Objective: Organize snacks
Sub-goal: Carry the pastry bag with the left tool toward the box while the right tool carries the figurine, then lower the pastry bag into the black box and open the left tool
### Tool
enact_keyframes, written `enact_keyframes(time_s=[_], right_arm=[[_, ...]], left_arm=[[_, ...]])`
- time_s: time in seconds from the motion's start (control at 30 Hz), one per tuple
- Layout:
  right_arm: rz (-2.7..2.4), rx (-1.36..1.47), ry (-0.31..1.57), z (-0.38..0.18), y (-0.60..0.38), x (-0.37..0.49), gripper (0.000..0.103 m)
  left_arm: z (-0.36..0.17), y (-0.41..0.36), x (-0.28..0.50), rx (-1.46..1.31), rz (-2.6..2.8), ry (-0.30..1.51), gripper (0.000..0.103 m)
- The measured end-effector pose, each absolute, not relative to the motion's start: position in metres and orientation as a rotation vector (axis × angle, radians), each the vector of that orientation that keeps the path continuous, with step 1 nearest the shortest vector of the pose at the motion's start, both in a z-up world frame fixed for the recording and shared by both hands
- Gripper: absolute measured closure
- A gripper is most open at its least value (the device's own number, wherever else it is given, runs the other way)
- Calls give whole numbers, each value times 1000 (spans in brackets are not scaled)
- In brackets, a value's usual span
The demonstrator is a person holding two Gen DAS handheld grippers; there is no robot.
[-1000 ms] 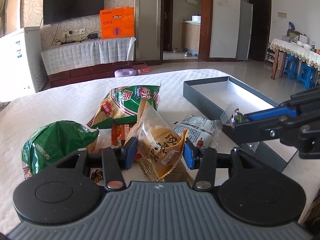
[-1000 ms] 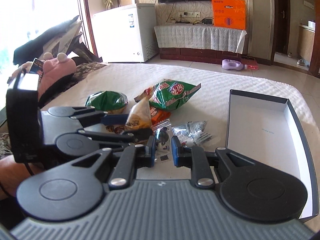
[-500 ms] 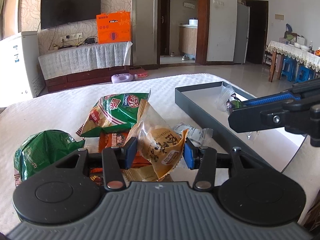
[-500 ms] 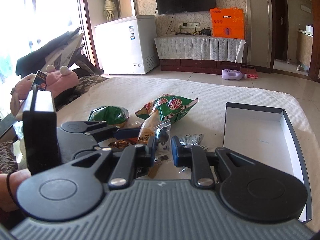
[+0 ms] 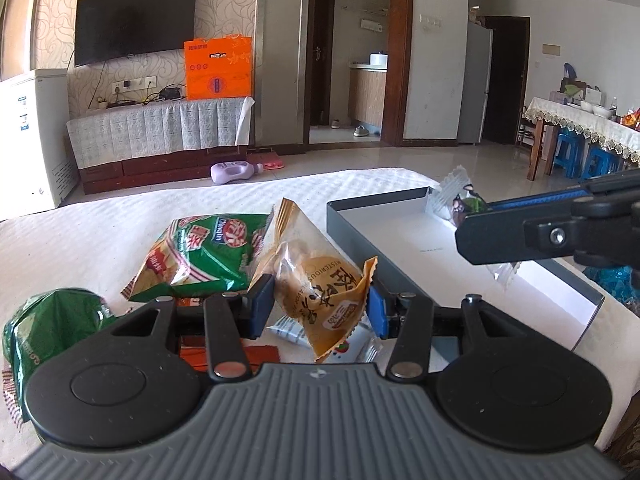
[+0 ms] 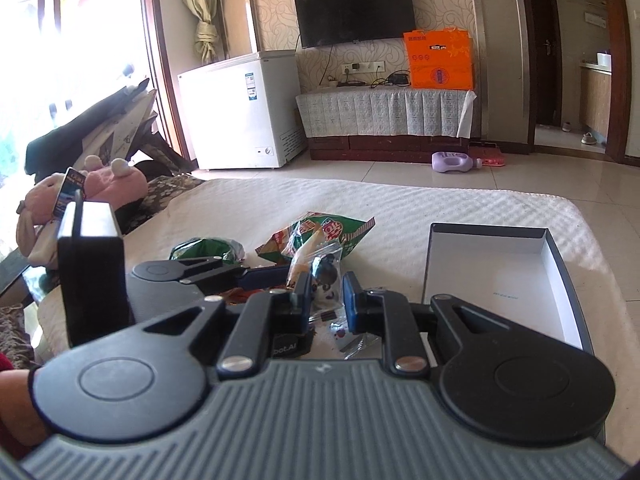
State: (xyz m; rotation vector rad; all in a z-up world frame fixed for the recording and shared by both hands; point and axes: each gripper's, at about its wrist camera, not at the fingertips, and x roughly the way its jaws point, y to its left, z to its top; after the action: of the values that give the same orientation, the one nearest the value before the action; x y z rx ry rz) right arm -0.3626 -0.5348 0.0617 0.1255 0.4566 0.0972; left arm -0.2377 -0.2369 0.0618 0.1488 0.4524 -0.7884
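My left gripper (image 5: 320, 307) is shut on a tan wrapped pastry (image 5: 320, 280) and holds it above the snack pile. My right gripper (image 6: 327, 297) is shut on a small clear snack packet (image 6: 326, 280); in the left wrist view that packet (image 5: 456, 200) hangs over the grey box (image 5: 360, 236). The box is open, white inside and holds nothing; it lies at the right (image 6: 436, 256). A green and red chip bag (image 5: 204, 256) and a crumpled green bag (image 5: 48, 328) lie on the white cloth.
An orange packet (image 5: 228, 354) and a white packet (image 5: 352, 344) lie under my left gripper. Plush toys (image 6: 80, 188) sit at the table's left edge. A freezer (image 6: 240, 112), a TV stand and a purple bottle (image 6: 452, 160) stand on the floor beyond.
Both grippers have risen with their packets. The right gripper has carried its clear packet to the right, over the box. The left gripper has lifted the pastry higher.
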Motion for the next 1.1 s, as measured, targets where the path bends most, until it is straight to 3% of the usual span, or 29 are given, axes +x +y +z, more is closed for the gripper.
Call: enact_keyframes(time_s=[1.1], right_arm=[[-43, 205, 435, 58, -592, -376, 83]], left_arm=[[58, -325, -245, 138, -957, 436, 49]])
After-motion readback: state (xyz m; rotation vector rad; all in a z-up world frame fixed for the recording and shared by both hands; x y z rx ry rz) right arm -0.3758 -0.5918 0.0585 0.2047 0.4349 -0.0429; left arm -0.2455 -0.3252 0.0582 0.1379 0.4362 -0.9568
